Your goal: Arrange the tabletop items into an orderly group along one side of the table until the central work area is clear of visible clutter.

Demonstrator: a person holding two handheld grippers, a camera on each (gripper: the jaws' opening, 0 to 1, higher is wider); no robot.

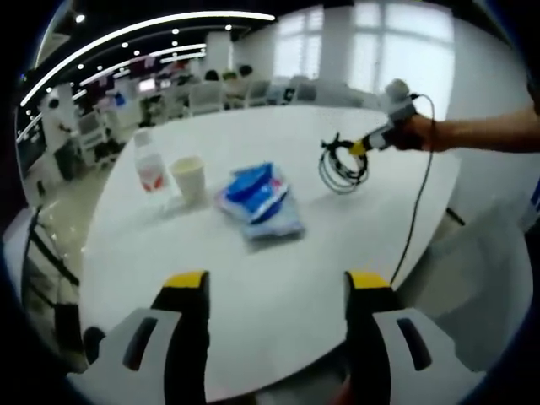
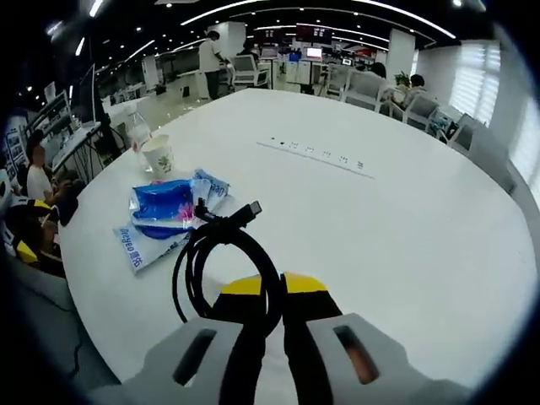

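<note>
Cable [image 2: 221, 253], a black coil, hangs from the right gripper [image 2: 272, 287], whose yellow-tipped jaws are pressed together on the loop at 6 o'clock in the right gripper view; its plug end points up toward 12. Just past the coil, at 10 o'clock, the blue packets [image 2: 169, 213] lie on the white table [image 2: 380, 228], one flat packet under the others. Beyond them, toward 11 o'clock, the cup [image 2: 158, 155] stands upright with the bottle [image 2: 137, 129] just behind it.

In the left gripper view the left gripper [image 1: 277, 283] has its jaws spread wide, with nothing between them, over the near table edge [image 1: 278, 337]. Past it, toward 12 o'clock, lie the packets [image 1: 261, 202]; the cup [image 1: 189, 179] and bottle [image 1: 148, 164] stand at 10 o'clock. At 2 o'clock a hand [image 1: 418, 131] holds the right gripper [image 1: 364, 147] with the cable [image 1: 342, 166] touching the tabletop.
</note>
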